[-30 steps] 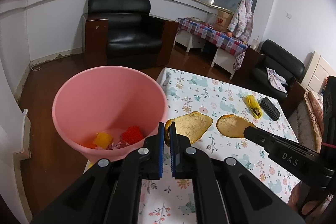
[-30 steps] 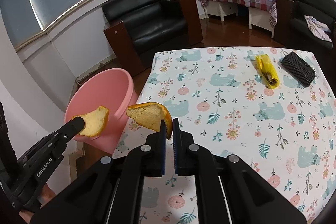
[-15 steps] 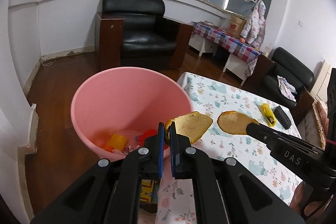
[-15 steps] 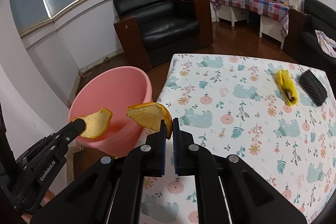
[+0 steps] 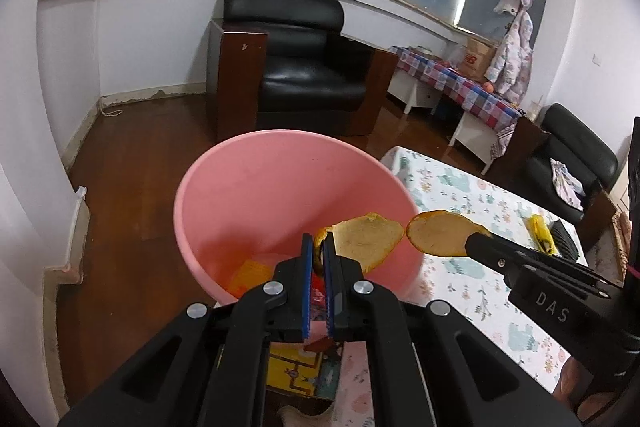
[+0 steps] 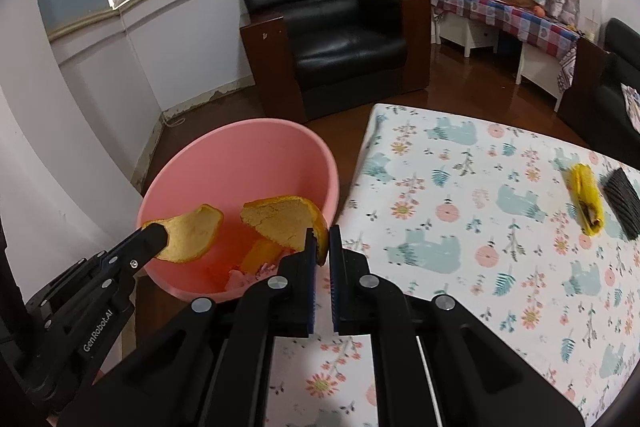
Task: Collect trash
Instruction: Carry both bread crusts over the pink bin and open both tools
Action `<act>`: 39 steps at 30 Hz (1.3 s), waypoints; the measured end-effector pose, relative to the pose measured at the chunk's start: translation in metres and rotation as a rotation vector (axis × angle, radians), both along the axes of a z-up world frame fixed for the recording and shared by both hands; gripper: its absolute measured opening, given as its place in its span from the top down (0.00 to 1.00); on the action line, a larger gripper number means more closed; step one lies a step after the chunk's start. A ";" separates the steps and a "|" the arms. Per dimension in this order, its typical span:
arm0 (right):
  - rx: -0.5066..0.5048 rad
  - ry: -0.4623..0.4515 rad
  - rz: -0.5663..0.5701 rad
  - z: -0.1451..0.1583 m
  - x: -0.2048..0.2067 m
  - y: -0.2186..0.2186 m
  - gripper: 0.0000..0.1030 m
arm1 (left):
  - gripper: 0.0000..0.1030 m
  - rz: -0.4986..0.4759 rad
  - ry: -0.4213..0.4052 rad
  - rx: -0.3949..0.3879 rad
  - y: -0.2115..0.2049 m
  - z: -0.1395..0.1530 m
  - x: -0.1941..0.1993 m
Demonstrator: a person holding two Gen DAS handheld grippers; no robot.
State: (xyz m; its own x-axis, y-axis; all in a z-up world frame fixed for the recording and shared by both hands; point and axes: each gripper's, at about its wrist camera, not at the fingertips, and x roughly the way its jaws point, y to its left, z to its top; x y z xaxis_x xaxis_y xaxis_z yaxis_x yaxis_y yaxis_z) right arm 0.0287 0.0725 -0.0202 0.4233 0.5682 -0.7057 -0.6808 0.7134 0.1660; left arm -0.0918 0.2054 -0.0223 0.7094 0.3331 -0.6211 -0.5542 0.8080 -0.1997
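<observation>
A: Dark wooden floor (image 6: pixel 460 75) runs behind everything, with a black armchair (image 6: pixel 340 39) against the wall. What comes first from the left?

B: A pink bin (image 6: pixel 240 155) standing on the floor just beside the table (image 6: pixel 460 259) with its flowered cloth. Some bright scraps lie in its bottom.

A: And the peels?

B: Two of them. The left gripper (image 5: pixel 316 251) is clamped on the edge of one orange peel (image 5: pixel 366 241), which hangs over the bin's mouth. The right gripper (image 6: pixel 322 241) is pinched fast on the second peel (image 6: pixel 280 223), over the bin's near side.

A: How would they handle?

B: Light, I'd say, curved and a bit leathery, stiff enough to stick out sideways from an edge grip. A thin rim pinch suits them; they should drop freely once let go.

A: Anything further right?

B: A yellow wrapper (image 6: pixel 586 201) and a black ribbed object (image 6: pixel 622 203) lie close together on the table, well apart from the bin.
</observation>
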 end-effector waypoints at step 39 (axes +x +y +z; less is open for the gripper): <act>-0.045 0.118 0.086 -0.029 0.007 0.051 0.81 | 0.76 0.085 0.070 -0.050 0.044 -0.036 0.008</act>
